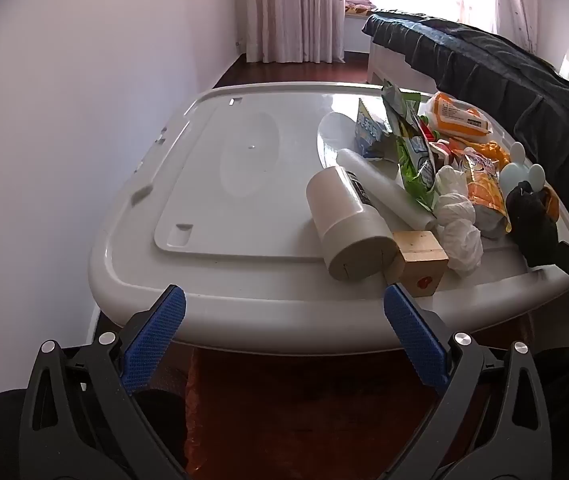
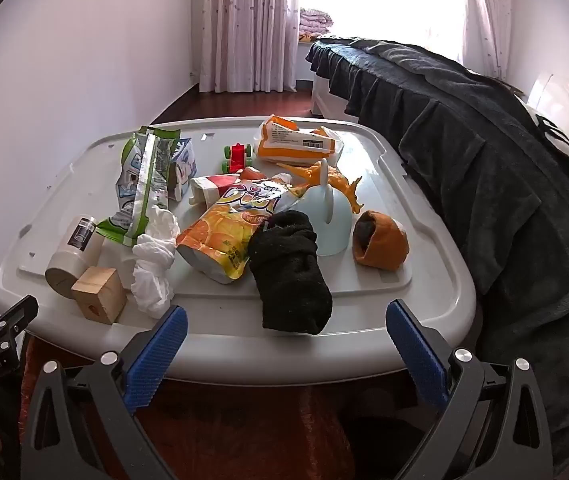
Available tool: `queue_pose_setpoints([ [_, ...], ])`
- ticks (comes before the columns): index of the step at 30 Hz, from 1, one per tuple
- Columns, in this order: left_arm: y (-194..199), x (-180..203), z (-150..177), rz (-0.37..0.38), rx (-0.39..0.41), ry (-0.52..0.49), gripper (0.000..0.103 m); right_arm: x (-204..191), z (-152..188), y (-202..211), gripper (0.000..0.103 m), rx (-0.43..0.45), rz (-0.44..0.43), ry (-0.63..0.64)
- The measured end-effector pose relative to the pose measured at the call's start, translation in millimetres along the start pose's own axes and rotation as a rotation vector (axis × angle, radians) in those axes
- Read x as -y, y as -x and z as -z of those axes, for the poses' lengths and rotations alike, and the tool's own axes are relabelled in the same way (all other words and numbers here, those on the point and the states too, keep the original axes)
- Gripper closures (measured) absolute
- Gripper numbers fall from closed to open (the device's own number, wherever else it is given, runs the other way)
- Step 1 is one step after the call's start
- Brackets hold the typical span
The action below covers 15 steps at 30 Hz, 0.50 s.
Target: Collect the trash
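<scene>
**Clutter on a grey bin lid beside the bed**

I see both grippers, left [image 1: 284,312] and right [image 2: 286,332], spread wide and empty, hovering off the near edge of the grey plastic lid [image 1: 212,208]. Trash lies on its right half: a crumpled white tissue [image 2: 154,256], an orange drink pouch [image 2: 224,236], a green wrapper [image 2: 144,184]. A dark blanket [image 2: 464,152] drapes the bed; curtains [image 2: 244,24] hang beyond.

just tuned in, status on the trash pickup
Left gripper and right gripper: jaws open, empty, short of the bin lid. Crumpled tissue, snack wrappers untouched. Black sock, wooden block crowd them.
</scene>
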<state>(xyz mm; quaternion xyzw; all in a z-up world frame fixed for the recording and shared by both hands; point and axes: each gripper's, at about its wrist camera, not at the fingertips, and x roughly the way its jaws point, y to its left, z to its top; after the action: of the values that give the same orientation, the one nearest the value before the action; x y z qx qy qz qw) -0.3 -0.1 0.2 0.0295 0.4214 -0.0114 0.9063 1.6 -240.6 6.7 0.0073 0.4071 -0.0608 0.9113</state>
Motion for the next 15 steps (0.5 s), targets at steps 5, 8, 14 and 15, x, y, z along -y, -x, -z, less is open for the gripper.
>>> queue_pose_setpoints([
  [5,-0.1,-0.2,0.0,0.003,-0.004,0.001,0.006,-0.5,0.2,-0.5,0.005,-0.002,0.004,0.001],
  [8,0.6,0.4,0.4,0.003,-0.005,0.002,0.006,-0.1,-0.1,-0.7,0.005,-0.002,0.004,-0.002],
  [14,-0.6,-1.7,-0.8,0.008,-0.01,0.006,0.006,-1.9,0.0,-2.0,0.005,-0.002,0.006,0.001],
  [15,-0.6,-1.6,-0.9,0.008,-0.01,0.006,0.006,-1.8,0.0,-2.1,0.005,-0.003,0.006,0.001],
])
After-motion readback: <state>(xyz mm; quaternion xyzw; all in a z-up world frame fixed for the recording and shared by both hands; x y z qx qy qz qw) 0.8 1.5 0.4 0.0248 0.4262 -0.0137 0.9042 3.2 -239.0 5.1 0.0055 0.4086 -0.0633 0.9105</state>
